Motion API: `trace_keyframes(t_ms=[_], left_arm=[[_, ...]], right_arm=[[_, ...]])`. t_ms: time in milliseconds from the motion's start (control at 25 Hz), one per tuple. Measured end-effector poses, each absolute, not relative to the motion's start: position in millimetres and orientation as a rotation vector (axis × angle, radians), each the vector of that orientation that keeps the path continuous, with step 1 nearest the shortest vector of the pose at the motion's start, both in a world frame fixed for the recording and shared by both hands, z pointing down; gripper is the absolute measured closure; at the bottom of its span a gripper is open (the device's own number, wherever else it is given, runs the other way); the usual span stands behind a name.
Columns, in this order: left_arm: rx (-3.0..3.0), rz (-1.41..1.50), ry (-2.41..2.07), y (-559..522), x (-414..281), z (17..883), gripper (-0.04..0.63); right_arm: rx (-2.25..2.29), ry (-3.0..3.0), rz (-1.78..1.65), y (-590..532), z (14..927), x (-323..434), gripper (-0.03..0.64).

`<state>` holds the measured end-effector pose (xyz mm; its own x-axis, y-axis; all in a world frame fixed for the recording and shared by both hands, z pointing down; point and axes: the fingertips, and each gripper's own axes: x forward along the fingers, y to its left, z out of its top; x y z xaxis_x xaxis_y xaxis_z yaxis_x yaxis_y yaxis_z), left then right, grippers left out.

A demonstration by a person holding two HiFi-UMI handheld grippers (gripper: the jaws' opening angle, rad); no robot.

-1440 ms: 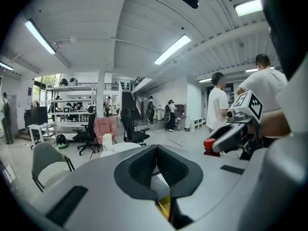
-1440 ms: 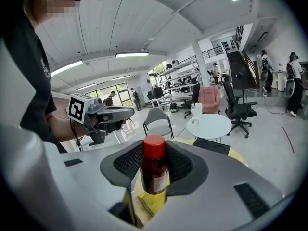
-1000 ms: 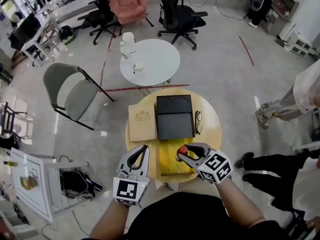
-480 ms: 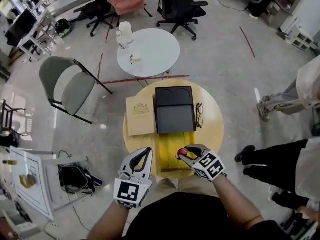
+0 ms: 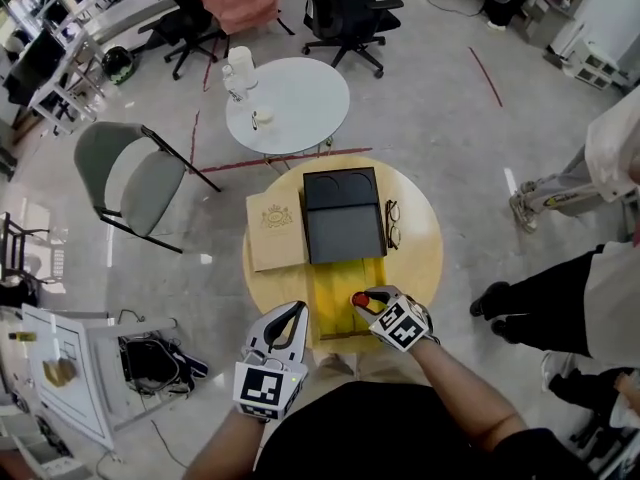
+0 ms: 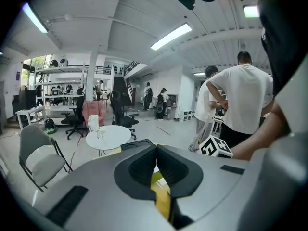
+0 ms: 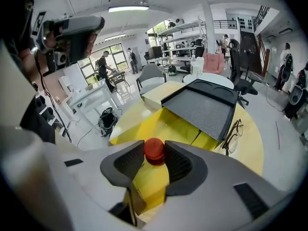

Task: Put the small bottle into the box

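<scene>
A small bottle with a red cap [image 5: 359, 299] sits between the jaws of my right gripper [image 5: 362, 305], over the near end of the open yellow box [image 5: 334, 280]. In the right gripper view the cap [image 7: 154, 149] is pinched between the two dark fingers [image 7: 179, 161]. The jaws are closing on it, and the yellow box floor [image 7: 168, 124] lies below. The bottle's body is hidden. My left gripper [image 5: 296, 311] hovers at the table's near left edge, shut and empty. Its tips meet in the left gripper view [image 6: 155, 149].
The box's black lid [image 5: 343, 230] lies open beyond the yellow part. On the round yellow table [image 5: 420, 258], a tan flat box [image 5: 272, 230] is on the lid's left and spectacles [image 5: 392, 223] on its right. A white round table [image 5: 287, 103], chairs and standing people surround it.
The right gripper with the bottle has drawn slightly nearer the box's front end, and the head camera has shifted. The left gripper has hardly moved.
</scene>
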<state>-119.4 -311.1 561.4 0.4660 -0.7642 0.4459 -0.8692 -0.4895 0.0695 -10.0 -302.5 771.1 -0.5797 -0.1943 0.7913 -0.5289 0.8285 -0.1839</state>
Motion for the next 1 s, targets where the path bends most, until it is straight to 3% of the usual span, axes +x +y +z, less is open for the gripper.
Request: trace_keyframes(t_ms=[480,520,560,600,1000], left_arm=[[2.467,0.481,-1.427,-290.8,-124.4,527.1,0.577],[2.471,0.480,-1.428,-289.0,-124.6,525.2,0.577],[2.474,0.479,-1.430,-286.9,-124.8,523.4,0.577],[2.475,0.476,-1.434,-284.9,-125.4,521.8,0.577],[2.511,0.368,-1.467,-273.3,-118.8,490.6,0.577]], right_arm=[[0.590,-2.248,0.592,-292.0,731.0,-4.2,0.453],[0.614,-2.279,0.580,-293.4,718.3,-3.1,0.484],[0.641,-2.314,0.552,-295.2,703.0,-2.1,0.576],[0.664,-2.351,0.513,-296.6,686.0,-1.7,0.601],[0.787,-2.593,0.393,-279.3,570.0,1.2,0.603]])
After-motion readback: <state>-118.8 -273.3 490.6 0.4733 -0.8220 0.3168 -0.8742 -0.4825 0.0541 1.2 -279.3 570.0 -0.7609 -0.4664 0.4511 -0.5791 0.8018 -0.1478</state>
